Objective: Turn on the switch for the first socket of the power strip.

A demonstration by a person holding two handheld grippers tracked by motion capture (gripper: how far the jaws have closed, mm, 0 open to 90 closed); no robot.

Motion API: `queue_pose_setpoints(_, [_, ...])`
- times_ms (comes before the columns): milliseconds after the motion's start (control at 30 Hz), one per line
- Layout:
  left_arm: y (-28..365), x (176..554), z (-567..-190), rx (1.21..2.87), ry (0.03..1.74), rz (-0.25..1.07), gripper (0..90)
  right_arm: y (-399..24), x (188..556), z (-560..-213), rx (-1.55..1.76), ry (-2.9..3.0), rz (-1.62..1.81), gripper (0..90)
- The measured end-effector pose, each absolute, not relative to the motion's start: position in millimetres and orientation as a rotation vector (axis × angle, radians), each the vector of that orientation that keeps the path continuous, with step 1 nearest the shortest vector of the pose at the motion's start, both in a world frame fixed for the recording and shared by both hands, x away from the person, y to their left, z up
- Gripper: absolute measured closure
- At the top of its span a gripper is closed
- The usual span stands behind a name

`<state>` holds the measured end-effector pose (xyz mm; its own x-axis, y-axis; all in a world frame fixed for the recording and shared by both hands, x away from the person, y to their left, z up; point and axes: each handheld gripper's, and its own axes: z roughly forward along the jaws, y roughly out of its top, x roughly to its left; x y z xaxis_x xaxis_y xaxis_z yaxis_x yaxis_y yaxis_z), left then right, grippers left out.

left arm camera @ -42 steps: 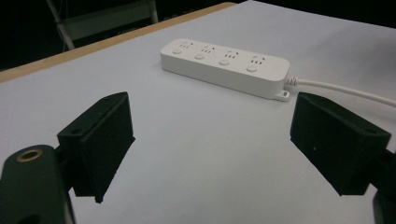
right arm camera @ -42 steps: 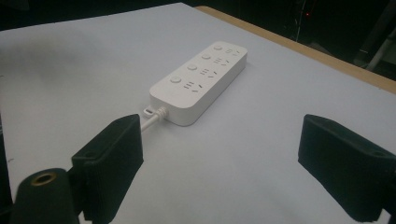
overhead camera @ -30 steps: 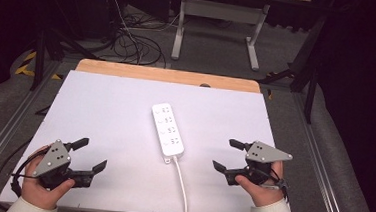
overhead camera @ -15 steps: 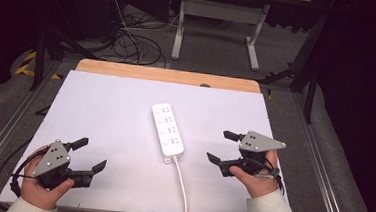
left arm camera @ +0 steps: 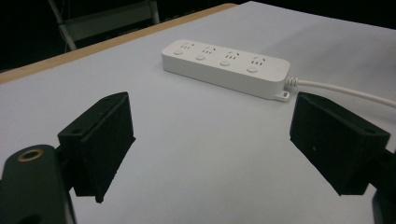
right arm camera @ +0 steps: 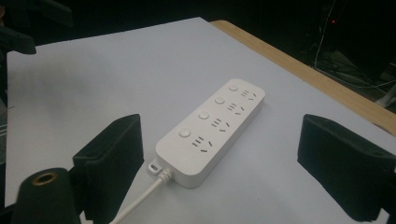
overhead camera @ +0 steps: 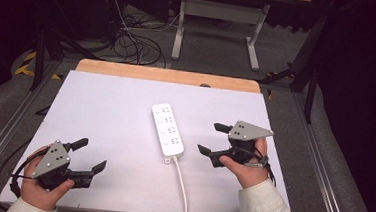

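While the white power strip (overhead camera: 167, 130) lies flat near the middle of the desk (overhead camera: 105, 110), both hand-held grippers are over the near part of the white surface, one on each side of it. The strip has four sockets in a row, each with a round button beside it, and its white cable (overhead camera: 182, 186) leaves the near end and runs toward the near edge of the desk.

The left hand-held gripper (overhead camera: 86, 155) is at the near left corner, held by the person's left hand (overhead camera: 37, 188). Its jaws are spread wide and nothing is between them. In the left gripper view the two black jaws stand far apart, and the power strip (left arm camera: 225, 68) is seen beyond them, well apart from the pads — its cable (left arm camera: 343, 91) goes off to the right.

The right hand-held gripper (overhead camera: 212, 139) is just to the right of the strip, near its cable end, held by the right hand (overhead camera: 246, 167) in a white sleeve (overhead camera: 264, 206). Its jaws are also released and empty, and they point toward the strip without touching it. In the right gripper view the power strip (right arm camera: 212, 130) lies between the lines of the two open jaws but farther ahead, with the cable (right arm camera: 140, 203) passing close to the left jaw.

Behind the white surface a wooden edge (overhead camera: 168, 76) of the desk is visible, and beyond it a dark floor with loose cables (overhead camera: 130, 42) and a grey metal frame (overhead camera: 217, 18).
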<state>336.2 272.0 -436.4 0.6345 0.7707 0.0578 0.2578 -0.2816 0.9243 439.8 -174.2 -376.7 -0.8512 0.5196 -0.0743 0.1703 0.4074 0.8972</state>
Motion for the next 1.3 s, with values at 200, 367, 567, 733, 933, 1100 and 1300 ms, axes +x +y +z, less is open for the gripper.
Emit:
queue_pose_setpoints(200, [272,336,-437,1.836,0.823,0.63,14.3,-165,447,-375,0.586,2.337,1.43,14.9])
queue_pose_setpoints(367, [272,336,-437,1.836,0.824,0.63,14.3,-158,453,-373,0.58,2.342,1.431,15.0])
queue_pose_setpoints(567, [272,336,-437,1.837,0.825,0.63,14.3,-151,458,-370,0.572,2.342,1.435,15.3])
queue_pose_setpoints(733, [272,336,-437,1.835,0.826,0.633,14.3,-141,465,-369,0.568,2.346,1.439,15.3])
queue_pose_setpoints(933, [273,336,-437,1.834,0.826,0.633,14.3,-130,472,-371,0.559,2.362,1.427,15.5])
queue_pose_setpoints(1100, [273,336,-437,1.834,0.826,0.632,14.3,-121,477,-372,0.554,2.366,1.429,15.5])
queue_pose_setpoints(1300, [273,336,-437,1.836,0.824,0.635,14.3,-112,482,-376,0.542,2.368,1.429,17.2])
